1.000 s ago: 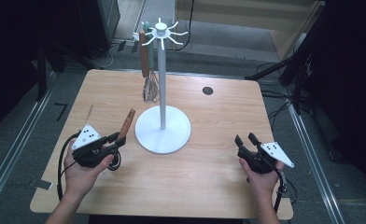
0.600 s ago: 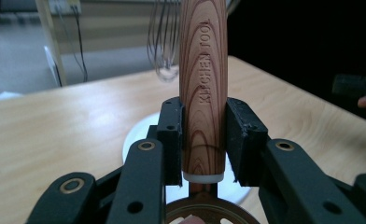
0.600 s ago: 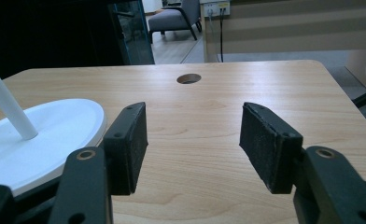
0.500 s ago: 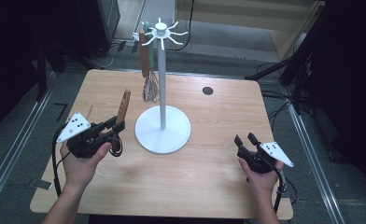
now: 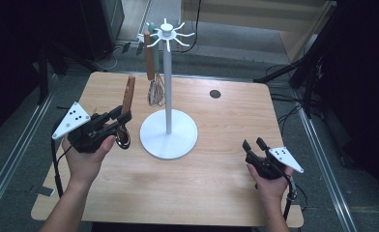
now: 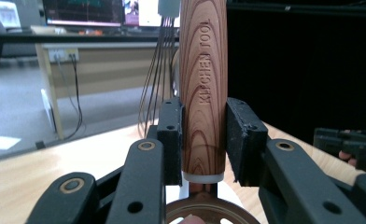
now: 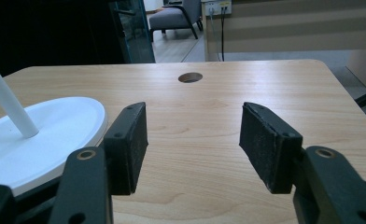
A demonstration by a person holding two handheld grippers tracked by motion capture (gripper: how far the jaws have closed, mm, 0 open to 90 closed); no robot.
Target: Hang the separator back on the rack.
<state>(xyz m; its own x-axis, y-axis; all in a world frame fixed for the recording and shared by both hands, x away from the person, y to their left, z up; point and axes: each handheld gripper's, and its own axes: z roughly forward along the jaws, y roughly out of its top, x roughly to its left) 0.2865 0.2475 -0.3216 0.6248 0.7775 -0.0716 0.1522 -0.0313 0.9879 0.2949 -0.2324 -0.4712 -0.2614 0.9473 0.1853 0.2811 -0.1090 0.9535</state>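
Observation:
A wooden-handled kitchen tool (image 5: 128, 93) stands nearly upright left of the white hook stand (image 5: 168, 82). My left gripper (image 5: 121, 117) is shut on its handle, above the table. In the left gripper view both pads press the handle (image 6: 203, 70), which is stamped "KITCHEN TOOL", and a round metal part (image 6: 209, 215) shows below my left gripper (image 6: 203, 135). A whisk (image 5: 153, 92) with a wooden handle hangs from a hook on the stand. My right gripper (image 5: 253, 144) rests low at the table's right front, open, with nothing between the jaws of my right gripper (image 7: 195, 135).
The stand's round white base (image 5: 168, 134) sits mid-table, and its edge (image 7: 41, 140) lies left of the right jaws. A dark cable hole (image 5: 215, 94) marks the far right of the table (image 5: 197, 193). Cables trail from both grippers.
My left hand has risen with the tool and moved slightly toward the stand's hooks, and the handle now stands more upright. The right hand has stayed put.

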